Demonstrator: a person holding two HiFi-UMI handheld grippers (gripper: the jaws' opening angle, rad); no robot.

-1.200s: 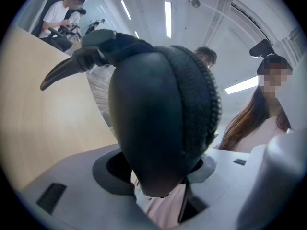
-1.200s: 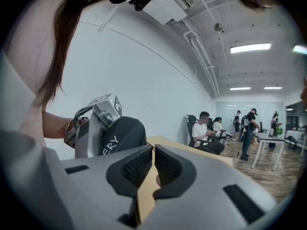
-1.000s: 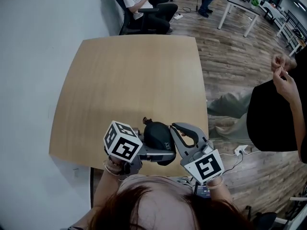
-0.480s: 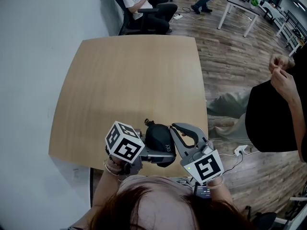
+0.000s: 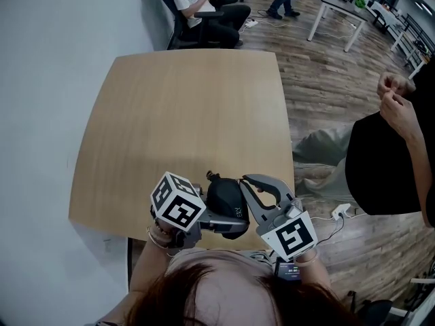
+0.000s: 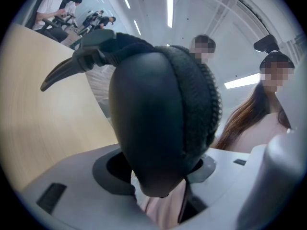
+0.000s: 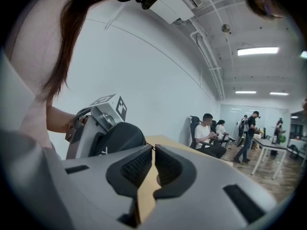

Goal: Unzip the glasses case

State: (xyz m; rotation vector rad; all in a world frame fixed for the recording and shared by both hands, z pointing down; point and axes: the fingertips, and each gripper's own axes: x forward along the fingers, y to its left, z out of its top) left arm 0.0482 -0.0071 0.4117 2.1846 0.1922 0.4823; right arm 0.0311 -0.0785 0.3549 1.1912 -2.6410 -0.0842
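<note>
The left gripper (image 5: 228, 217) holds the black glasses case (image 5: 224, 194) clear of the bench (image 5: 183, 114), above its near edge and towards the near right corner. Its fingers (image 6: 76, 186) stand wide and are clamped on the near end of the case. In the left gripper view the zip (image 6: 196, 104) runs up over the right side of the case. A dark curved pull tab (image 6: 64, 71) sticks out at the far end, over the bench.

The right gripper (image 5: 246, 180) sits just beside the case on its right. Its fingers (image 7: 134, 169) are pressed together, and nothing shows between them. It is on neither the tab nor the zip, so the unzipping looks not yet begun.

To do the step well, the right gripper would likely have to part its fingers and go to the tab at the far end. It should pinch the tab close to its root rather than at the loose tip. The pull should then follow the curve of the zip line, not go straight away from the case.

The left gripper's hold is on a smooth, rounded shell. A sideways tug could twist the case out of it, so the pull is best kept in line with that grip and steady.
</note>
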